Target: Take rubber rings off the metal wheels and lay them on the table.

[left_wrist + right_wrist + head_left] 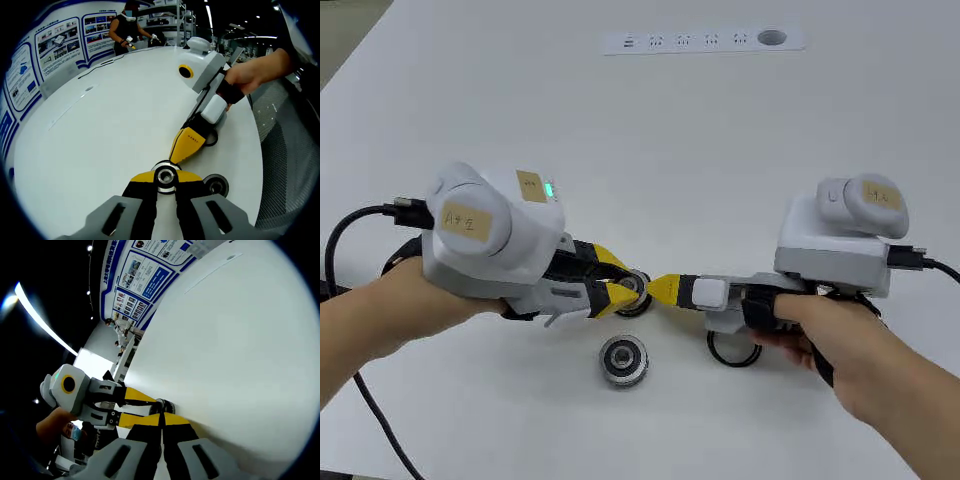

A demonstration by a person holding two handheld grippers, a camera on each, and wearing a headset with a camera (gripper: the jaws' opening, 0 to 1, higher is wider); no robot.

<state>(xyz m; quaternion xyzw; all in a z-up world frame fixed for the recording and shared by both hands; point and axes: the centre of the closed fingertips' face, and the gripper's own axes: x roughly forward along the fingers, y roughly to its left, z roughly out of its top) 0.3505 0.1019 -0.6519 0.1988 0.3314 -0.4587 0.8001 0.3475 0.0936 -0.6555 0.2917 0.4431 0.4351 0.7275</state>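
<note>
The fingers (144, 177) of the left gripper (621, 279) are clamped on a metal wheel (638, 290), one yellow tip on each side of it. This looks meant to brace the wheel so its ring can be pulled away.

The right gripper (665, 290) comes in from the opposite side. Its fingers (148, 421) are pressed together, with the tips touching that wheel's rim. Whether they have nipped the rubber there I cannot tell.

A loose rubber ring (733, 352) lies flat on the bench (670, 150), to the right of the clamped wheel and under the right gripper's body. I judge it to be one already taken off. A second wheel (623, 360) lies on the bench just nearer the person than the clamped wheel, apart from both grippers.

The left hand (410, 300) and right hand (830, 335) hold the grippers low and almost level, pointing straight at each other across the clamped wheel.
</note>
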